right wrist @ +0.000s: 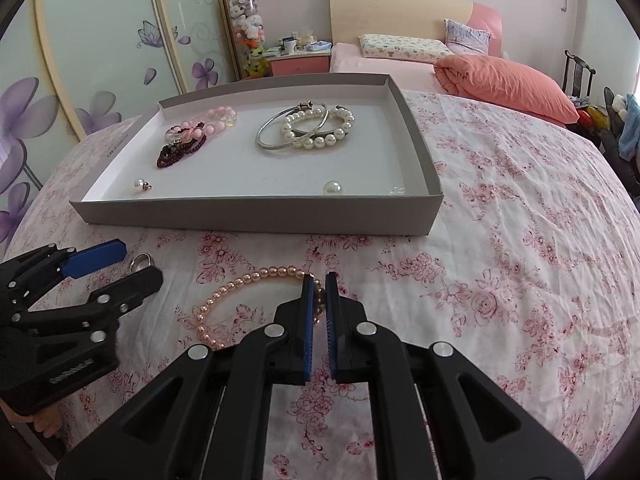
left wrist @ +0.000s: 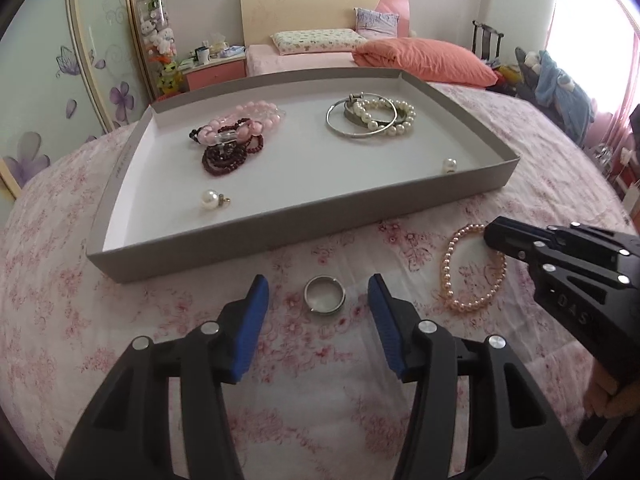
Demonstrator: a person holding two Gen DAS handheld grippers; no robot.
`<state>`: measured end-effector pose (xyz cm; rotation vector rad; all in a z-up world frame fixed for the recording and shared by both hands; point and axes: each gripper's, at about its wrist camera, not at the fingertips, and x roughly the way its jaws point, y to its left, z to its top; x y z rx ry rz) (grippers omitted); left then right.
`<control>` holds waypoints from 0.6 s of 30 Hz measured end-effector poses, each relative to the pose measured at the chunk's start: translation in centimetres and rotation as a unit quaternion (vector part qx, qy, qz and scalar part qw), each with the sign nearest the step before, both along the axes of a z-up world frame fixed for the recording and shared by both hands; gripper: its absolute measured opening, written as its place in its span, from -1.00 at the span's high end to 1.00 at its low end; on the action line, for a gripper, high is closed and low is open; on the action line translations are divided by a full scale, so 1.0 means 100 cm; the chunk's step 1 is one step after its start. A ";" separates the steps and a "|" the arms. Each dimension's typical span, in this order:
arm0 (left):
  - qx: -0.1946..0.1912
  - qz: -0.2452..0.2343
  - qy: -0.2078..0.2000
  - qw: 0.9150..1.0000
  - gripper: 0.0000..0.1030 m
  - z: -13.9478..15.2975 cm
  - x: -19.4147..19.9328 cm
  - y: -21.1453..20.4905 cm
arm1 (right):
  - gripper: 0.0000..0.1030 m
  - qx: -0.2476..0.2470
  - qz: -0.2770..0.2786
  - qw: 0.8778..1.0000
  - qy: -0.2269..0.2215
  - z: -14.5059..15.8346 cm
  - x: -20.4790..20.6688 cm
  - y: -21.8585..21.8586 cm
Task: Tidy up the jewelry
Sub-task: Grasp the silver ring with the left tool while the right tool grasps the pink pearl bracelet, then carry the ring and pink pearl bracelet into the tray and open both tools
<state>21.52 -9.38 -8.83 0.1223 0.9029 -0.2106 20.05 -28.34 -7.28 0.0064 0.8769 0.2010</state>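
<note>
Left gripper (left wrist: pixel 318 294) is spread around the silver ring (left wrist: pixel 324 294) on the bedspread, not pinching yet. Right gripper (right wrist: pixel 319 294) is clamped on the pink pearl bracelet (right wrist: pixel 240 304) beside it. Next I'd guess squeeze, lift, and carry both to the tray (left wrist: pixel 256 236). Ring lies flat, no long axis really.

Bedroom, daylight from a bright window (left wrist: pixel 592 20) with pink curtains on the right. Floral pink bedspread (right wrist: pixel 520 220) in the foreground. Beyond it a bed with cream-and-pink headboard (right wrist: pixel 400 12), pillows, orange duvet (right wrist: pixel 504 80). Pink nightstand (right wrist: pixel 300 62), wardrobe doors with purple flowers (right wrist: pixel 100 60), dark chair (right wrist: pixel 578 74).
</note>
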 end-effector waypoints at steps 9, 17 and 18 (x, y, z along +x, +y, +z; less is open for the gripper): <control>0.001 0.058 -0.002 0.998 0.57 0.002 0.002 0.027 | 0.87 -0.003 0.025 1.000 0.001 0.000 0.002 0.018; 0.002 0.112 -0.007 0.994 0.57 0.004 -0.004 0.069 | 0.87 -0.009 0.045 0.999 -0.003 0.001 0.005 0.036; 0.001 0.113 -0.009 0.994 0.57 0.003 -0.005 0.071 | 0.87 -0.009 0.045 0.999 -0.002 0.001 0.005 0.036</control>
